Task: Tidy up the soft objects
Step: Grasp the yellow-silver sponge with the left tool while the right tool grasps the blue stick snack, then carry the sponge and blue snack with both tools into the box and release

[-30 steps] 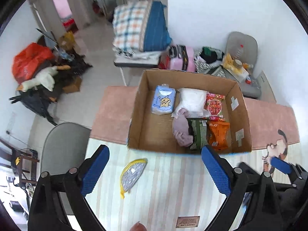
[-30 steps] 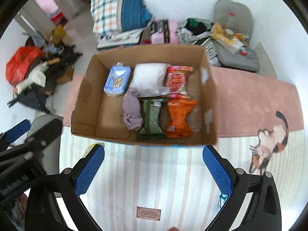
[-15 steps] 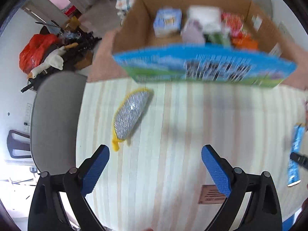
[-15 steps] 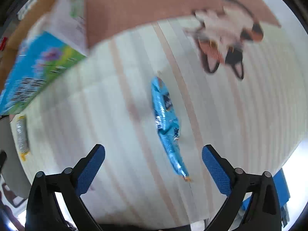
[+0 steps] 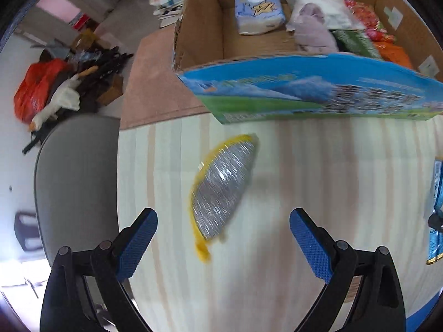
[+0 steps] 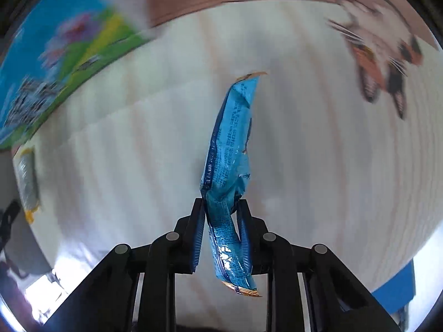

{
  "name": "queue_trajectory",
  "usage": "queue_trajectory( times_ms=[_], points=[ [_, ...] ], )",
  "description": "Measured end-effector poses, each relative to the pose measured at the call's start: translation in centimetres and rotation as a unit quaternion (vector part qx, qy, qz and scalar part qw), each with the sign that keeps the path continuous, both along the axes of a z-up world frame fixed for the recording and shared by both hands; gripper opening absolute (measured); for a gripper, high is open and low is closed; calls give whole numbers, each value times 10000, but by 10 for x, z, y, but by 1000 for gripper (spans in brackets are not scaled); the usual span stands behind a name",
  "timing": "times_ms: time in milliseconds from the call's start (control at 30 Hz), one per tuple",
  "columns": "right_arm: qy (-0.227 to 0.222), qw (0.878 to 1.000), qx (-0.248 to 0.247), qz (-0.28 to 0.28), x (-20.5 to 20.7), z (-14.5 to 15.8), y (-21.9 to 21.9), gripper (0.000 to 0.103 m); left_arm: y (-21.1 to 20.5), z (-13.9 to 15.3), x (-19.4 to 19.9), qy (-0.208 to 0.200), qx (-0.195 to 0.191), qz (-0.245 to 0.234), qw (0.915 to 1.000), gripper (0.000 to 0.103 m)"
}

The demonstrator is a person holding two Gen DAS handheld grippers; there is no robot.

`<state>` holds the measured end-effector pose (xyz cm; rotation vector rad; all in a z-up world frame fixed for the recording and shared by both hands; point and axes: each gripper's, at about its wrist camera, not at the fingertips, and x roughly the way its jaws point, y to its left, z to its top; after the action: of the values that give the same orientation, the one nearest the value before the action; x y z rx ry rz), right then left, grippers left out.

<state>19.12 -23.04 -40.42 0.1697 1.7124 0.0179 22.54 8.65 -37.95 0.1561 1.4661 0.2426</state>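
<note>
A silver packet with a yellow rim (image 5: 220, 191) lies on the striped table, just beyond and between the fingers of my open left gripper (image 5: 223, 239). It also shows in the right wrist view (image 6: 27, 178) at the far left. My right gripper (image 6: 221, 207) is shut on a long blue snack packet (image 6: 231, 144), which sticks out forward over the table. The blue packet also shows at the right edge of the left wrist view (image 5: 436, 210). The cardboard box (image 5: 205, 30) stands behind, holding a tissue pack (image 5: 259, 11), a lilac cloth (image 5: 314, 31) and snack bags.
A grey chair (image 5: 74, 182) stands at the table's left edge. A pink mat with a cat picture (image 6: 382, 58) lies beyond the striped cloth. Clutter and an orange bag (image 5: 36, 88) sit on the floor at the far left.
My right gripper has closed on the blue packet, which lay flat on the table before. My left gripper has moved down and closer to the silver packet.
</note>
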Motion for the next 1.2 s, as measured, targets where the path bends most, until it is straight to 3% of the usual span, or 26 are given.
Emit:
queue_trajectory(
  times_ms=[200,267,333,367,700,833,1100,1200],
  points=[
    [-47,9993,215,311,9,0,48,25,16,-50,29,830,-243,-643,9942,98],
    [-17,9992,216,344,12,-4,55,25,20,-59,32,894,-323,-600,9937,86],
    [47,9991,246,349,16,-6,63,25,21,-59,32,869,-515,-543,9934,58],
    [65,9991,260,335,16,-7,64,25,21,-60,31,899,-586,-501,9930,51],
    [319,9982,442,256,46,-17,46,25,33,-59,-7,937,-1389,707,9833,48],
    [402,9979,397,324,45,-32,46,27,34,-66,-19,927,-1368,843,9826,46],
    [381,9959,16,821,33,-31,58,27,34,-68,-24,849,-1330,813,9841,44],
    [353,9949,-48,942,25,-29,60,18,22,-48,-24,751,-1334,794,9850,44]
  ],
)
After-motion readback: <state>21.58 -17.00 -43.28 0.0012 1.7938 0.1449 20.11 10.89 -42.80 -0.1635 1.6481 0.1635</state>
